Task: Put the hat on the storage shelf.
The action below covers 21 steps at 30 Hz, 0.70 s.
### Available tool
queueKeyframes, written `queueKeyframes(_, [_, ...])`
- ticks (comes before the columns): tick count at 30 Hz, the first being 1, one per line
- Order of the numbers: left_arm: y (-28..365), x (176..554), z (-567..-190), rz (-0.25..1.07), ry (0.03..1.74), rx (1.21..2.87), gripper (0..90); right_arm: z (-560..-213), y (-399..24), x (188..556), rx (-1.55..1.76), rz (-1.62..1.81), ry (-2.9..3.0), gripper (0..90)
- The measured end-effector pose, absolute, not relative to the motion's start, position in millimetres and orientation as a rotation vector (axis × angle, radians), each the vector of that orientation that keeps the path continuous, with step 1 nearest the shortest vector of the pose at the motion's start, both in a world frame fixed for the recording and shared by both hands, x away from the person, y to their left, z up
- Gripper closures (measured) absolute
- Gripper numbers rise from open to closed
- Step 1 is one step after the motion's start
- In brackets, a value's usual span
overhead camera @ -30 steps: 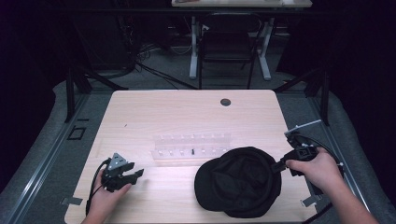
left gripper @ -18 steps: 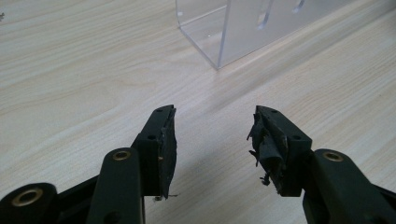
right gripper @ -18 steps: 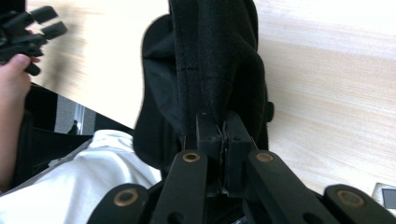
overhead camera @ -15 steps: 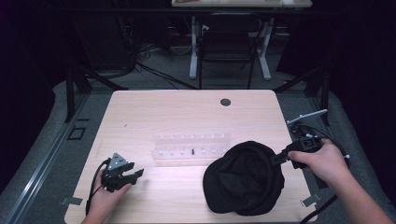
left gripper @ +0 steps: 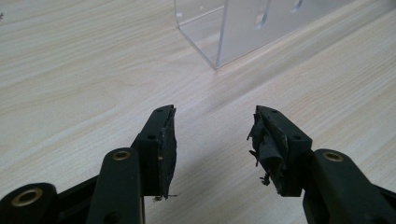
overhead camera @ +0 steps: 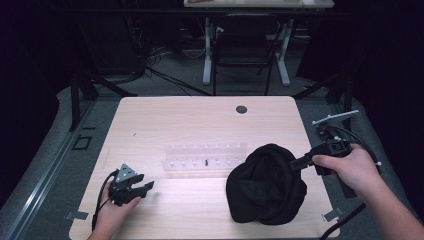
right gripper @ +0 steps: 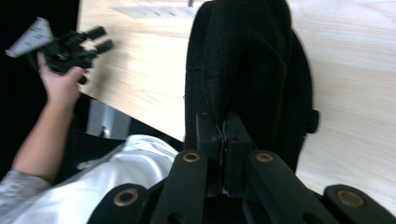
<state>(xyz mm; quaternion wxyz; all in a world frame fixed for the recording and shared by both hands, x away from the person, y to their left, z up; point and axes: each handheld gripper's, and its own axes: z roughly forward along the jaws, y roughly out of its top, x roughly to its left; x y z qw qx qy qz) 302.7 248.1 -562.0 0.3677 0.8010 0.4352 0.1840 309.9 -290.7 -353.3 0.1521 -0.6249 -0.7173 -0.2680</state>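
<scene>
My right gripper clenched on black cap edge, tipping it up off surface (rack beside). My left gripper released, parked clear.

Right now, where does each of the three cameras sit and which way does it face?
High view: above the person's side, looking forward and down at the table; both forearms, left gripper, right gripper clamping the black cap.
Left gripper view: on that gripper, along its open jaws toward the clear rack.
Right gripper view: on that gripper, jaws shut on the cap, facing back toward the person's torso.
Shared: the right gripper view and the high view both show cap and left gripper.
</scene>
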Motion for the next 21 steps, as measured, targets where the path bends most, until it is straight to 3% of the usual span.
queueKeyframes(21, [248, 303, -562, 0.472, 1.118, 2.059, 49.3, -328, -305, 310, -1.805, -0.899, -1.986, 88.5])
